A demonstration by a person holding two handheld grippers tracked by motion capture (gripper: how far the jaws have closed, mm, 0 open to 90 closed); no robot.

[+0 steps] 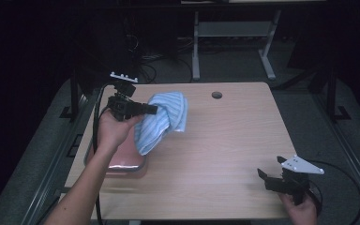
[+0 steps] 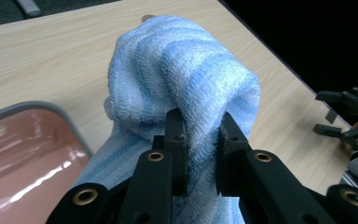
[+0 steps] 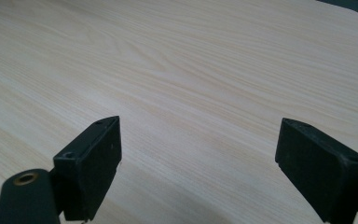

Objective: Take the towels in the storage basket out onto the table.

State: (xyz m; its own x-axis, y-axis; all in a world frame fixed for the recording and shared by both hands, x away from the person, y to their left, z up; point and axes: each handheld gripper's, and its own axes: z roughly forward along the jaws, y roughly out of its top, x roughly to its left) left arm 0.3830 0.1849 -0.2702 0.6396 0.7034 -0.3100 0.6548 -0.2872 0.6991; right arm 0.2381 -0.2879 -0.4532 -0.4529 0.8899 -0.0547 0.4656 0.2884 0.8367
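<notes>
The worktop (image 1: pixel 225 140) is a pale wood-grain board with rounded corners and a small round hole (image 1: pixel 216 95) near its far edge. A pinkish tray with a grey rim (image 1: pixel 126 164) lies on its near left part, reaching the left edge. A blue striped towel (image 1: pixel 164 119) is bunched up beside and partly over the tray's far right corner; whether its lower end touches the wood cannot be told.

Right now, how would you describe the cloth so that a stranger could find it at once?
Look at the wooden table, toward its far left part. There the left gripper has its jaws shut on a bunched towel, next to a pink tray. It is the one soft thing there, light blue with fine stripes.
</notes>
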